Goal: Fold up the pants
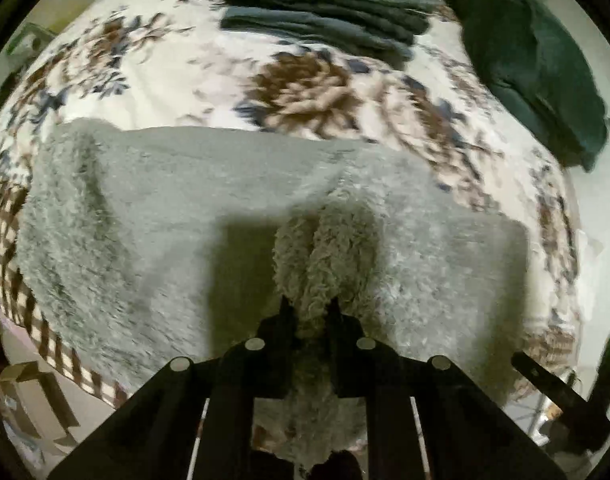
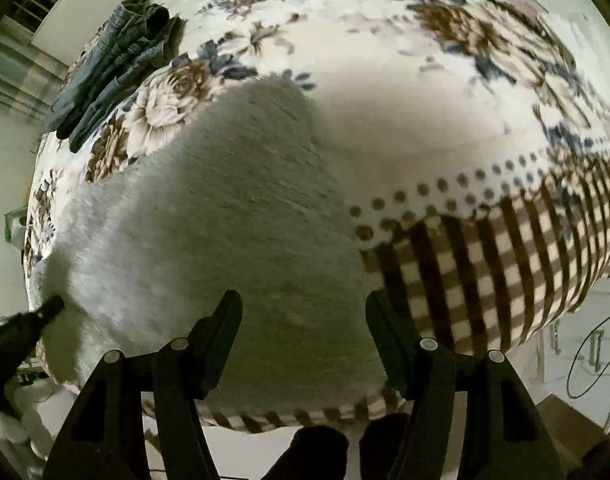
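Fluffy grey-green pants [image 1: 185, 208] lie spread on a floral bed cover [image 1: 165, 76]. My left gripper [image 1: 309, 308] is shut on a bunched fold of the pants and lifts it a little off the rest. In the right wrist view the same pants [image 2: 225, 208] lie below my right gripper [image 2: 303, 304], which is open and empty just above the fabric near the bed's front edge. The left gripper's tip [image 2: 49, 308] shows at the left edge there, touching the pants.
A stack of folded dark garments [image 1: 325, 12] lies at the back, and a dark green garment [image 1: 533, 68] at the back right. Folded jeans [image 2: 113, 64] lie at the far left in the right wrist view. The bed's checked border [image 2: 485, 264] hangs over the front edge.
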The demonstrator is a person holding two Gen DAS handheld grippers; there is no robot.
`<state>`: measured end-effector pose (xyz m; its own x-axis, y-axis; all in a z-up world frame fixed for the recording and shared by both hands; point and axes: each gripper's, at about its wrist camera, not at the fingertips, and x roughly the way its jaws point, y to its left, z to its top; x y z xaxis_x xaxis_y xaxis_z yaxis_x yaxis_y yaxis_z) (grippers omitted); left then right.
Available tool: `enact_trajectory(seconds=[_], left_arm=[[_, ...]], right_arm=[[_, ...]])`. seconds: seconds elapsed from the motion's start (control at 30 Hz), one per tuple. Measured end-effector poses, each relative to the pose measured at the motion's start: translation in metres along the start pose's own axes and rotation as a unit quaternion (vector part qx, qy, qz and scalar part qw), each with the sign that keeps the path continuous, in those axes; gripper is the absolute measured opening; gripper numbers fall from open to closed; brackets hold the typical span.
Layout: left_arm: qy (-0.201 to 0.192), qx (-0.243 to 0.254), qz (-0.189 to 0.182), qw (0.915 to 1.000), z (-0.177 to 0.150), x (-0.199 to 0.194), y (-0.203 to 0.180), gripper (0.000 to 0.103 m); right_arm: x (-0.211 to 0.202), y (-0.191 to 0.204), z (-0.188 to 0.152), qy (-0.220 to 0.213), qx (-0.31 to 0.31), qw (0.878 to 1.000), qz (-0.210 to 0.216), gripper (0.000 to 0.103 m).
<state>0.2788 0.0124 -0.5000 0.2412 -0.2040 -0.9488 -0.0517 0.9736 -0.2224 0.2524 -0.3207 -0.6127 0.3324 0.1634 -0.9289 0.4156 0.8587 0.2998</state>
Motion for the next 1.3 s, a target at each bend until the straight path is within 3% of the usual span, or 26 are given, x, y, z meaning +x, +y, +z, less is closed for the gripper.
enact_trajectory(seconds=[0.13,0.23,0.37,0.47,0.57,0.63,0.67,0.7,0.83,0.93,1.07,1.1,1.13,1.17,1.2,1.3], left_arm=[[0.064,-0.03,-0.016,0.9974,-0.001,0.023,0.019,0.02],[0.036,-0.059,-0.045,0.9966,-0.002,-0.001,0.028,0.028],[0.0,-0.083,-0.085,0.9929,0.015,-0.017,0.021,0.058],[0.006,-0.052,-0.085,0.995,0.039,0.004,-0.003,0.058],[0.032,-0.014,-0.056,0.9978,0.068,0.045,-0.028,0.058],[0.039,0.003,-0.033,0.9987,0.078,0.065,-0.033,0.057],[0.034,0.013,-0.042,0.9985,0.081,0.073,-0.033,0.05],[0.038,0.015,-0.044,0.9982,0.083,0.078,-0.032,0.049],[0.041,0.008,-0.048,0.998,0.077,0.081,-0.021,0.051],[0.041,-0.01,-0.055,0.9976,0.07,0.074,-0.014,0.051],[-0.022,-0.05,-0.086,0.9948,0.052,0.019,0.007,0.052],[-0.039,-0.063,-0.096,0.9926,0.046,0.005,0.016,0.064],[-0.052,-0.072,-0.1,0.991,0.039,-0.01,0.025,0.075],[-0.072,-0.085,-0.098,0.9889,0.026,-0.028,0.041,0.096],[-0.087,-0.107,-0.093,0.9861,0.016,-0.038,0.052,0.101],[-0.115,-0.176,-0.065,0.9754,-0.022,-0.058,0.104,0.101]], right_arm=[[0.007,-0.003,-0.005,0.022,0.001,1.0,0.013,0.067],[0.003,-0.009,-0.005,0.02,0.01,0.999,0.031,0.077],[0.011,-0.025,-0.003,0.034,0.032,0.998,0.047,0.078],[0.034,-0.037,0.002,0.068,0.06,0.992,0.087,0.078],[0.061,-0.046,0.007,0.107,0.089,0.983,0.121,0.078],[0.066,-0.051,0.008,0.11,0.101,0.98,0.132,0.064],[0.065,-0.054,0.01,0.104,0.102,0.981,0.125,0.038],[0.063,-0.057,0.011,0.097,0.104,0.982,0.122,0.028],[0.045,-0.069,0.022,0.059,0.111,0.986,0.105,0.022],[0.051,-0.064,0.024,0.079,0.094,0.988,0.097,0.023],[0.044,-0.048,0.029,0.096,0.059,0.991,0.067,0.044],[0.038,-0.044,0.029,0.089,0.051,0.993,0.062,0.06],[0.032,-0.04,0.029,0.081,0.045,0.994,0.06,0.067],[0.022,-0.034,0.027,0.065,0.037,0.995,0.061,0.077],[0.013,-0.028,0.025,0.048,0.03,0.996,0.064,0.084],[-0.006,-0.01,0.02,0.014,0.006,0.998,0.063,0.087]])
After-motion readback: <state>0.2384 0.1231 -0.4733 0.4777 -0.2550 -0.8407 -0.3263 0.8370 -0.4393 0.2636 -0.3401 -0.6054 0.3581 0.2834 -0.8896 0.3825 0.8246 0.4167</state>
